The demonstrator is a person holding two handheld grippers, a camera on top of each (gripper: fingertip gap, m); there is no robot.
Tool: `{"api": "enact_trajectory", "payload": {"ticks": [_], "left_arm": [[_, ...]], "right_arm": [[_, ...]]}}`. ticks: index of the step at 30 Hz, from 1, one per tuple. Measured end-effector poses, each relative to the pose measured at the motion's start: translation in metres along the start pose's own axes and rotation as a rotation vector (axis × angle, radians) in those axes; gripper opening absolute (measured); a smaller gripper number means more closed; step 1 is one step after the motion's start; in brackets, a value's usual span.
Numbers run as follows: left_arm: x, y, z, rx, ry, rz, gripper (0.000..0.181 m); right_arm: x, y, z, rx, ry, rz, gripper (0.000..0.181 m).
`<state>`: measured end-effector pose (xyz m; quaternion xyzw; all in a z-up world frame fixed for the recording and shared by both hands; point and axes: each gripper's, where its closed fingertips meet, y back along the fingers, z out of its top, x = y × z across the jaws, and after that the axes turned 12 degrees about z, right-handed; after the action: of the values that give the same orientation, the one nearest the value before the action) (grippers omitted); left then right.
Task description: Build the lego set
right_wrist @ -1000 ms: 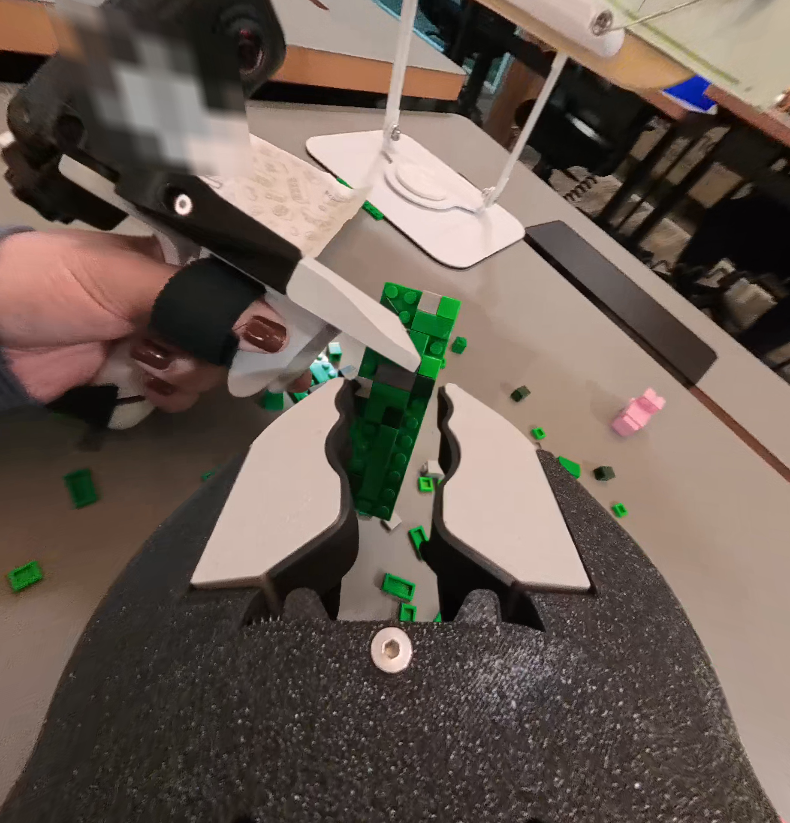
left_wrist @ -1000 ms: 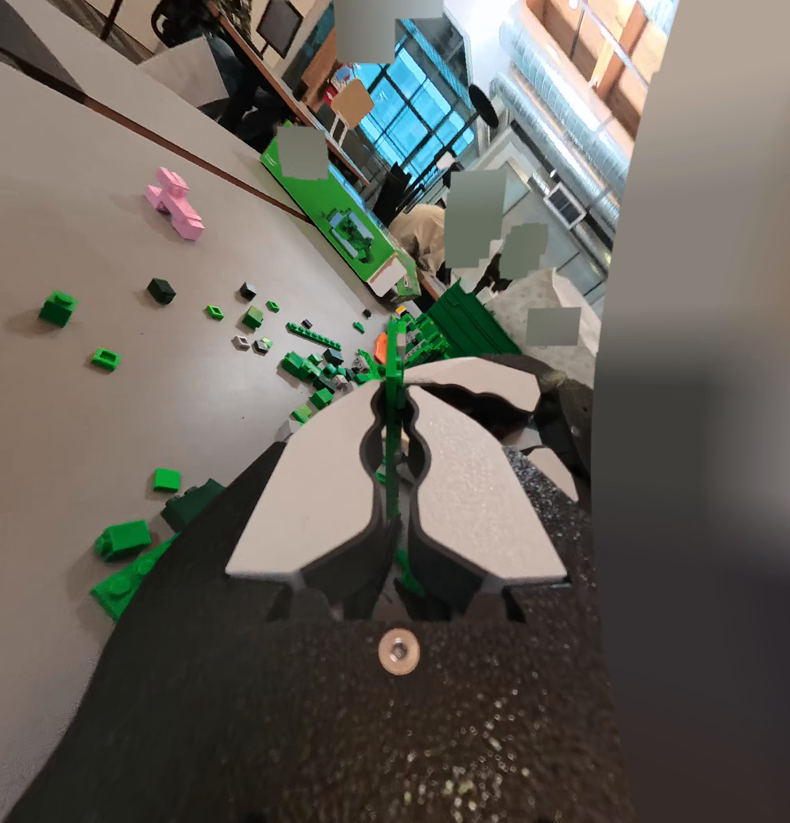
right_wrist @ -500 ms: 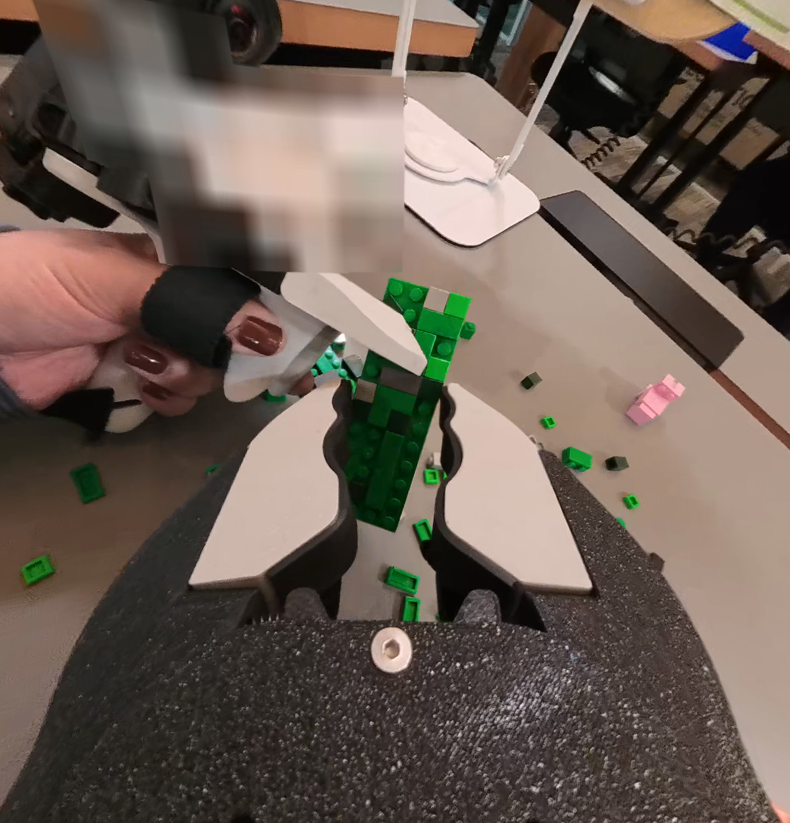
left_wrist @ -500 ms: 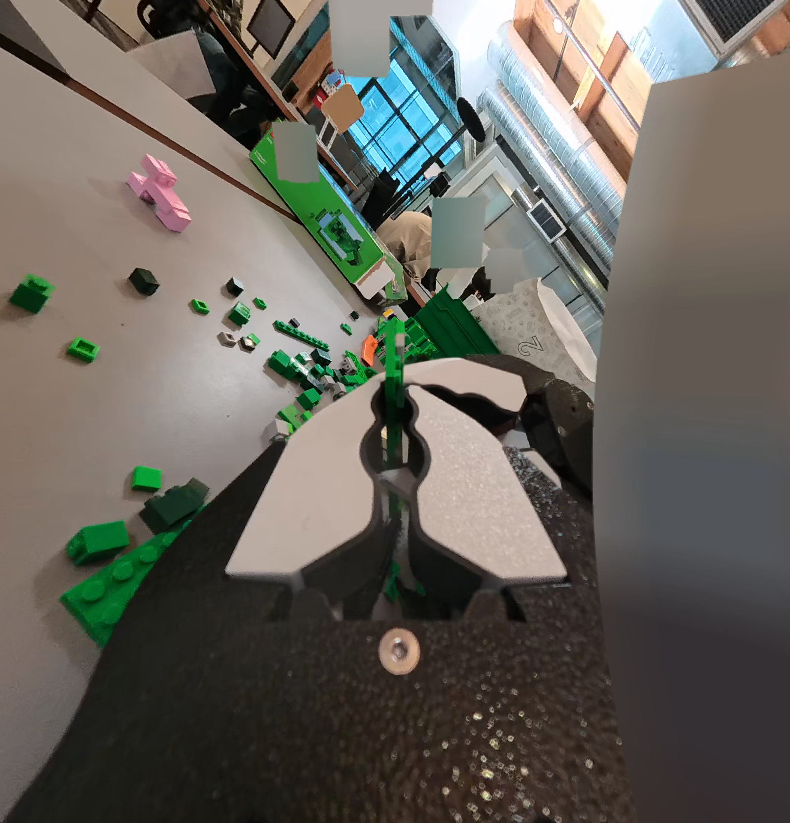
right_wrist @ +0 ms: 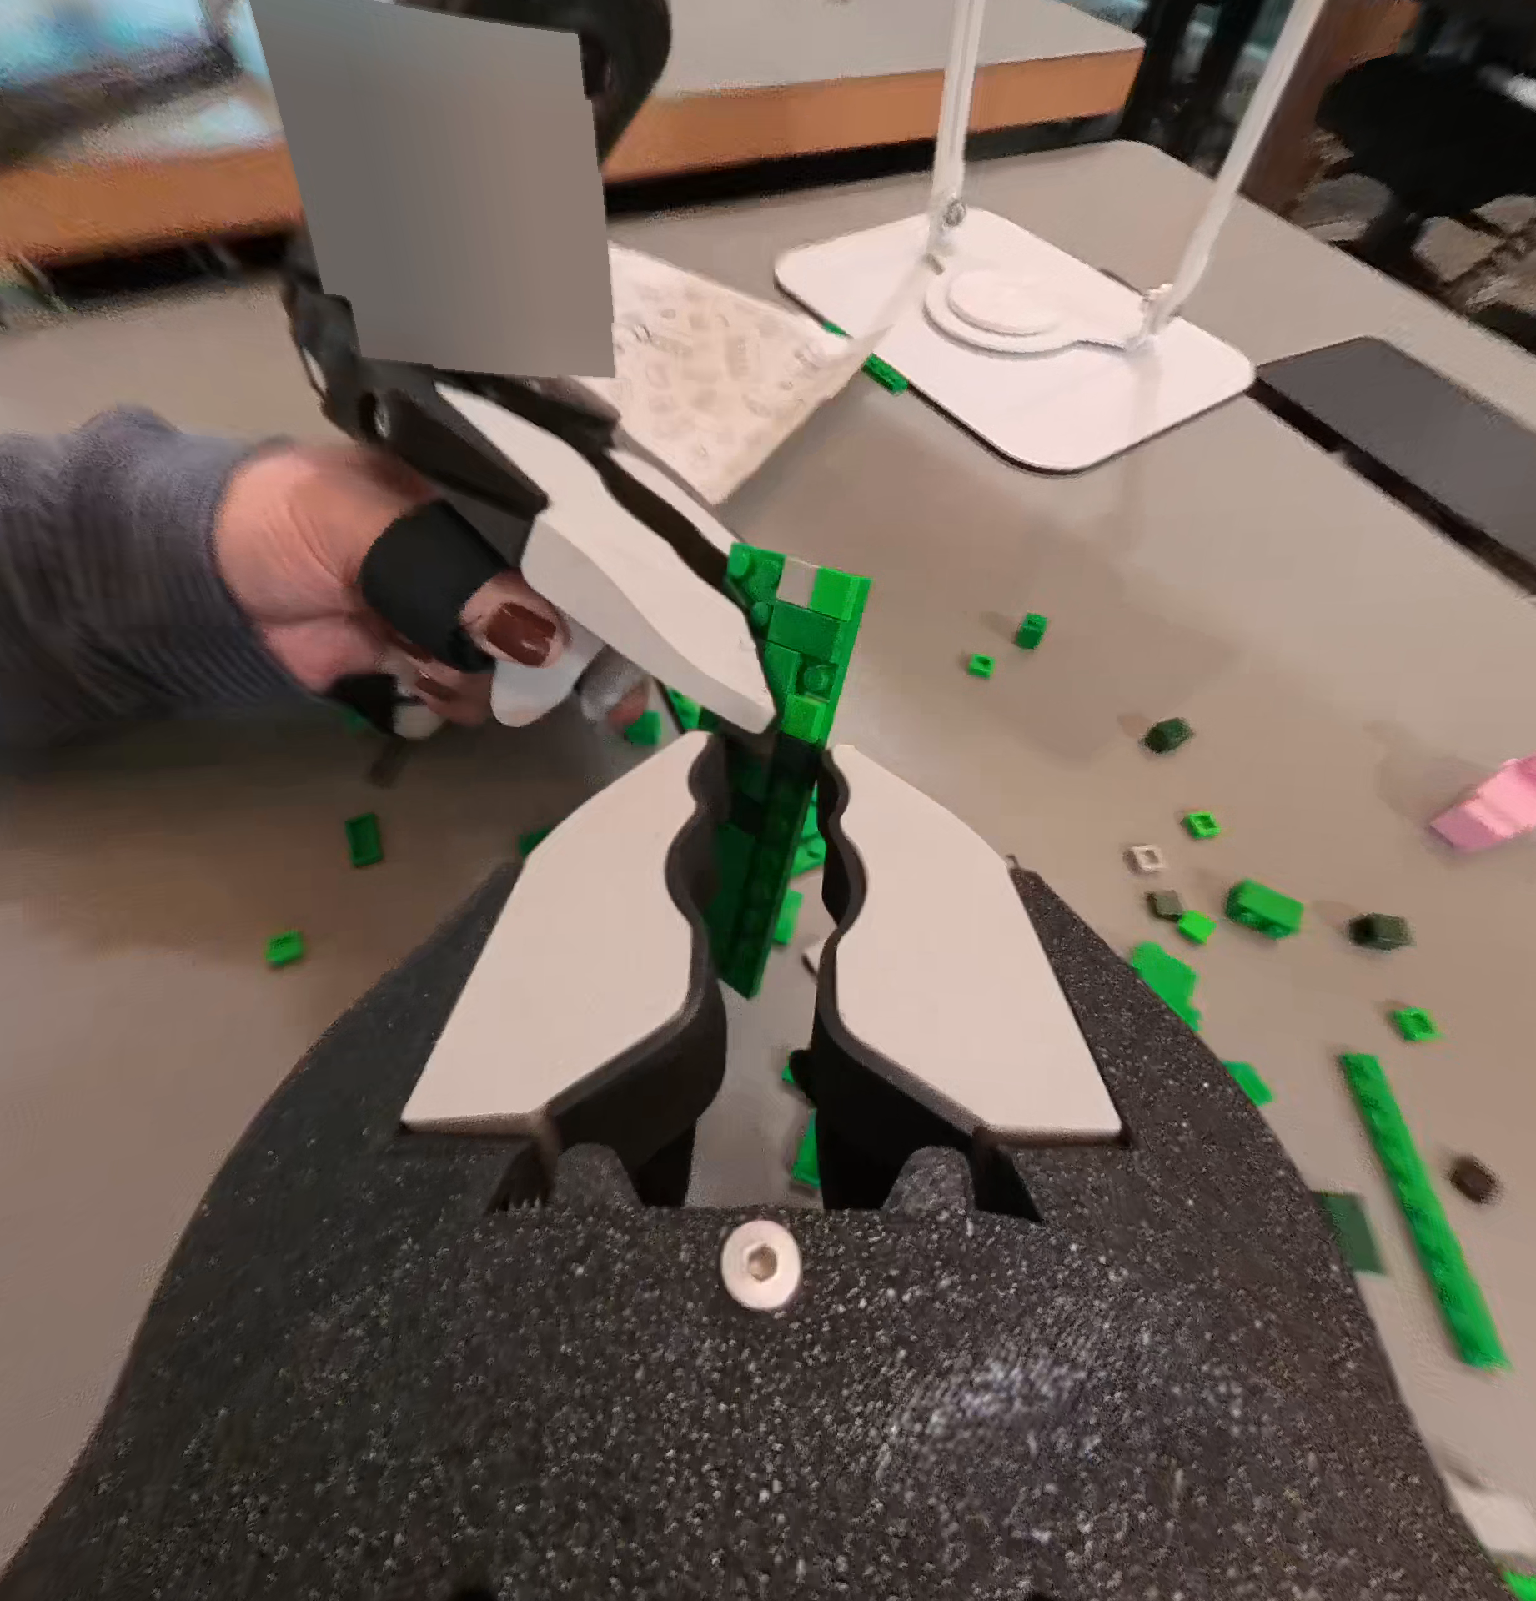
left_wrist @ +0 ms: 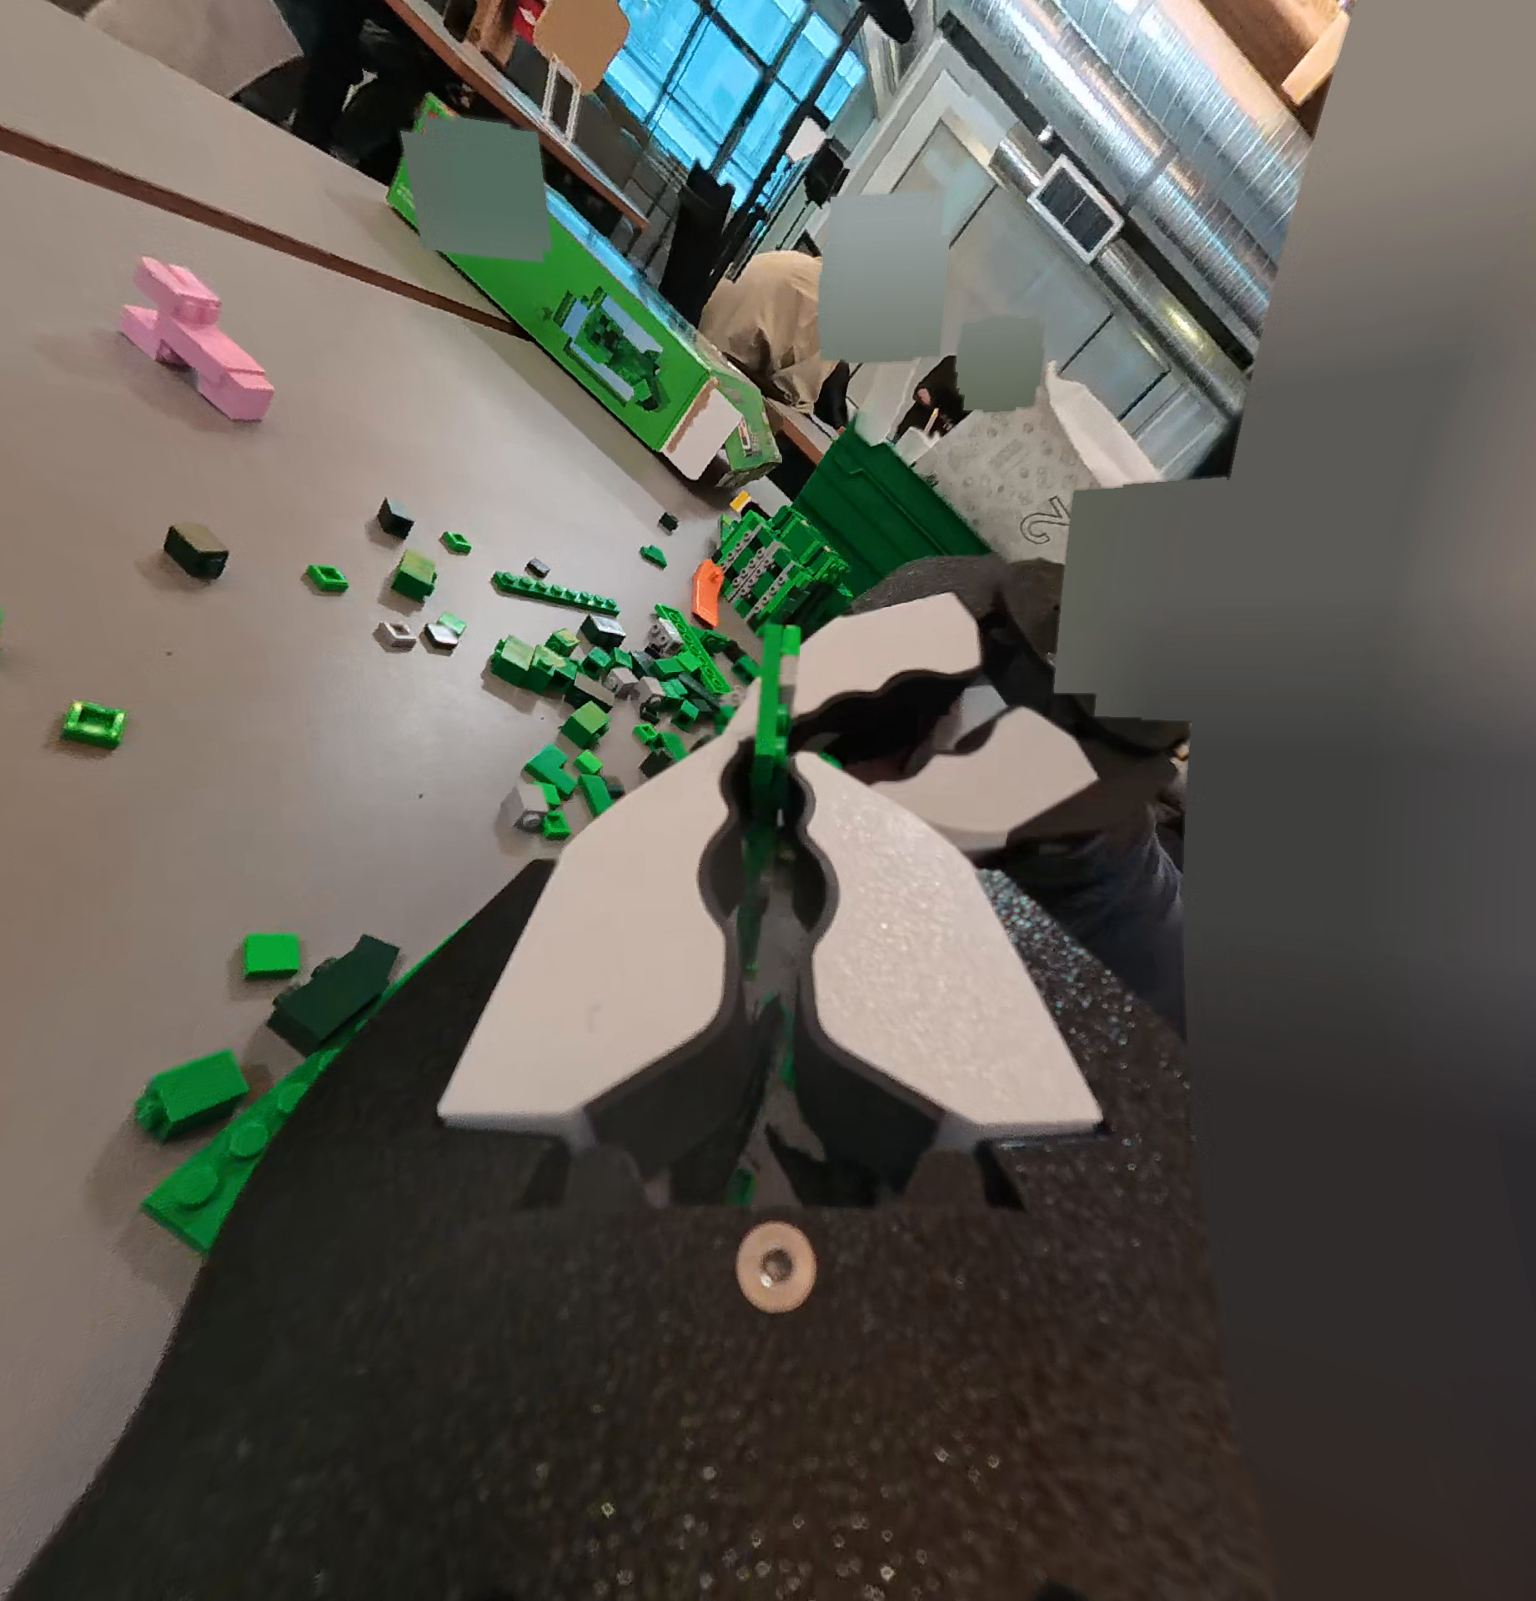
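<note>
A flat green lego panel [right_wrist: 812, 641] of stacked plates is held upright above the grey table [right_wrist: 1050, 554]. My right gripper [right_wrist: 769, 754] is shut on its lower part, and the panel fills the gap between the tips. The left gripper's fingers [right_wrist: 643, 606] clamp its upper edge from the left, with a person's hand behind them. In the left wrist view the panel [left_wrist: 777, 684] shows edge-on, pinched by my left gripper [left_wrist: 769, 762]. The right gripper's fingers [left_wrist: 894, 641] meet it from the right.
Loose green bricks [left_wrist: 609, 684] litter the table. There is a pink lego figure [left_wrist: 193, 346], also in the right wrist view [right_wrist: 1510, 797]. A green box [left_wrist: 591, 329], a long green plate [right_wrist: 1423, 1213], a white stand base [right_wrist: 1016, 338] and a paper bag [right_wrist: 721, 372] are in view.
The right gripper's fingers have closed in from a wide gap onto the panel. The panel has turned more edge-on to the right camera. The left gripper kept its hold.
</note>
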<state>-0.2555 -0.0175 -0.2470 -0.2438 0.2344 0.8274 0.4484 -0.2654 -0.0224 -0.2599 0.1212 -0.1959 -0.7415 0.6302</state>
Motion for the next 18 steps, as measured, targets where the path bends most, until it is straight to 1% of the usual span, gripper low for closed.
{"api": "enact_trajectory", "payload": {"ticks": [1,3,5,7,9,11,13,15,18], "left_arm": [[-0.002,0.0,0.002,-0.007,0.006,-0.007,0.005],[0.0,-0.003,0.0,-0.003,0.019,0.008,0.005],[0.003,-0.005,0.001,-0.012,0.05,0.026,0.005],[0.008,-0.006,0.002,-0.017,0.069,0.053,0.005],[0.007,-0.006,0.005,-0.035,0.106,0.038,0.005],[0.008,-0.006,0.004,-0.041,0.139,0.042,0.005],[0.004,-0.006,0.005,-0.045,0.163,0.016,0.005],[0.002,-0.005,0.005,-0.047,0.164,-0.001,0.005],[-0.002,-0.002,0.001,-0.007,0.085,-0.02,0.006]], "right_arm": [[0.0,0.001,0.002,-0.028,-0.035,0.023,0.019],[-0.003,0.001,-0.002,-0.006,-0.027,0.004,0.022],[-0.004,-0.002,-0.003,0.003,0.013,-0.04,0.03],[-0.007,-0.007,-0.006,0.04,0.051,-0.114,0.041],[-0.007,-0.015,-0.01,0.071,0.075,-0.163,0.048],[-0.012,-0.017,-0.011,0.101,0.103,-0.241,0.046],[-0.015,-0.017,-0.009,0.108,0.113,-0.28,0.044],[-0.013,-0.016,-0.007,0.082,0.08,-0.246,0.039],[-0.004,-0.014,-0.009,0.066,0.049,-0.108,0.038]]}}
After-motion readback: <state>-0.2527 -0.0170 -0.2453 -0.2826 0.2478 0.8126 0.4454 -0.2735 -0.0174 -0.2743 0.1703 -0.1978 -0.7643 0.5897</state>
